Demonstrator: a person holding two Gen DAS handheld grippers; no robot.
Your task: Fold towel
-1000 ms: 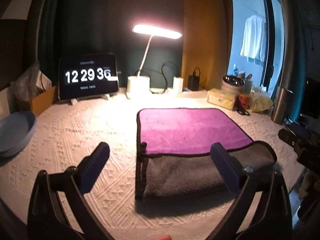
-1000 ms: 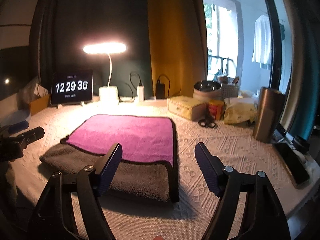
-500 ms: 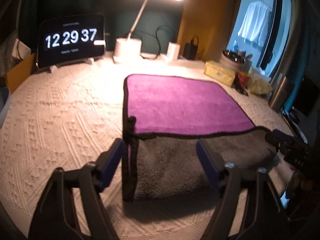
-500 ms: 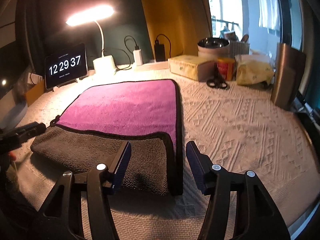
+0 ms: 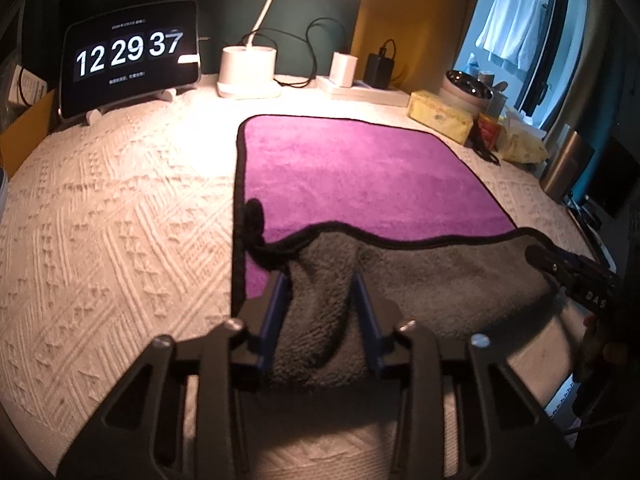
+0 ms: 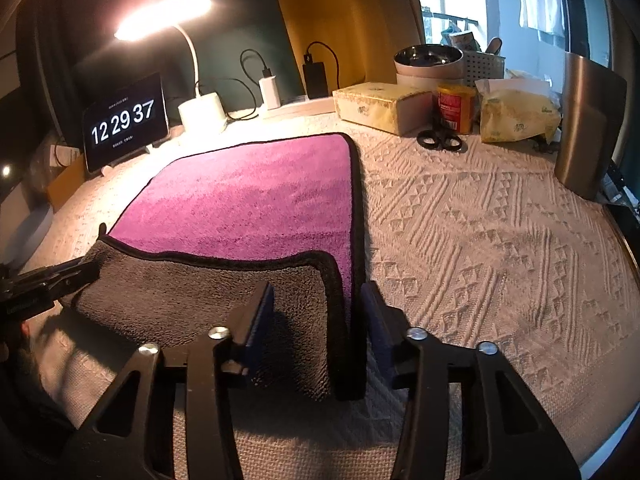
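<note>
A towel [image 5: 352,172], purple on one side and grey on the other with a black hem, lies on the white textured tablecloth [image 5: 120,216]. Its near edge is folded over, grey side up. My left gripper [image 5: 320,280] is shut on the near-left part of the grey fold, which bunches between the fingers. My right gripper [image 6: 318,292] is shut on the near-right corner of the towel [image 6: 248,208], grey flap and hem between the fingers. Each gripper shows at the edge of the other's view.
At the back stand a clock tablet [image 5: 128,68], a lamp base [image 5: 248,66] and chargers. On the right are a yellow tissue box [image 6: 380,106], scissors [image 6: 440,140], a red can [image 6: 456,108], a bowl and a metal cup [image 6: 588,132].
Both grippers moved down and forward onto the towel's near folded edge and closed on it. The grey fold now bunches up between the fingers.
</note>
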